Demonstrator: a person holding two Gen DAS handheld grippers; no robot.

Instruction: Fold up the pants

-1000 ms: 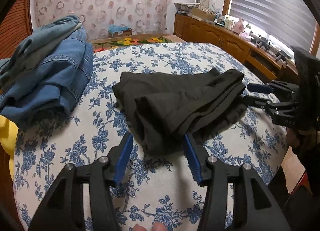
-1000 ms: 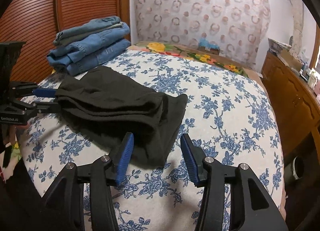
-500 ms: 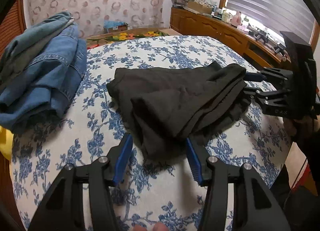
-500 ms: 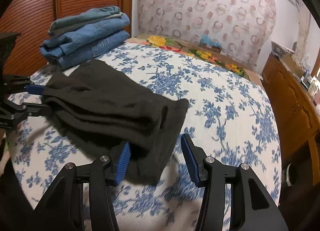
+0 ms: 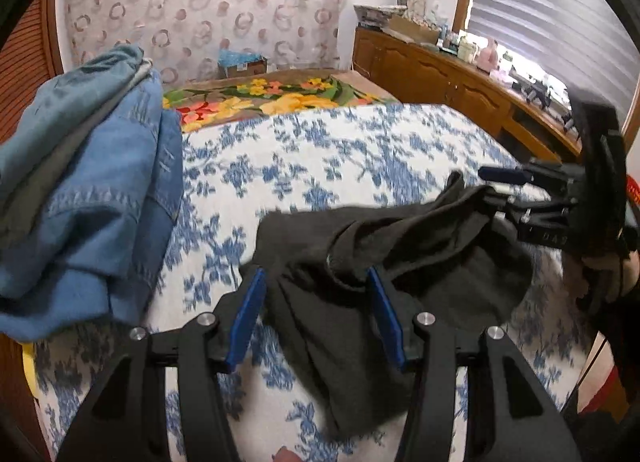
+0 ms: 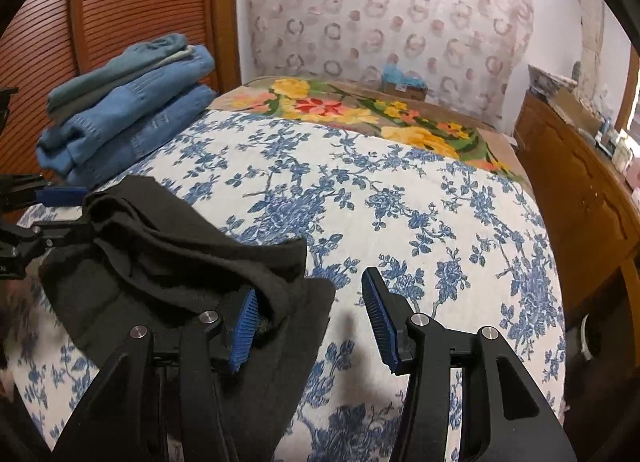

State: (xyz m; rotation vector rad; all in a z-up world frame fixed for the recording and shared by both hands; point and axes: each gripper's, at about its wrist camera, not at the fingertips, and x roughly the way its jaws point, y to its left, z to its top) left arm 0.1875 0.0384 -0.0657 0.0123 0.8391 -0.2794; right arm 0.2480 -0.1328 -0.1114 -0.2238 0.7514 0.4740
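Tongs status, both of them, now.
Left tongs: open, straddling one end of the black pants, not clamped.
Right tongs: open, one finger under the pants' edge, nothing gripped.

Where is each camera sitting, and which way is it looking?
Left wrist: rides on the left gripper, looking across the flowered bedspread over the black pants toward the window side; its own open fingers and the right gripper show.
Right wrist: rides on the right gripper, looking across the bed toward the wooden slatted door; its own open fingers and part of the left gripper show.
Both see the black pants, folded jeans, bedspread and patterned wall.
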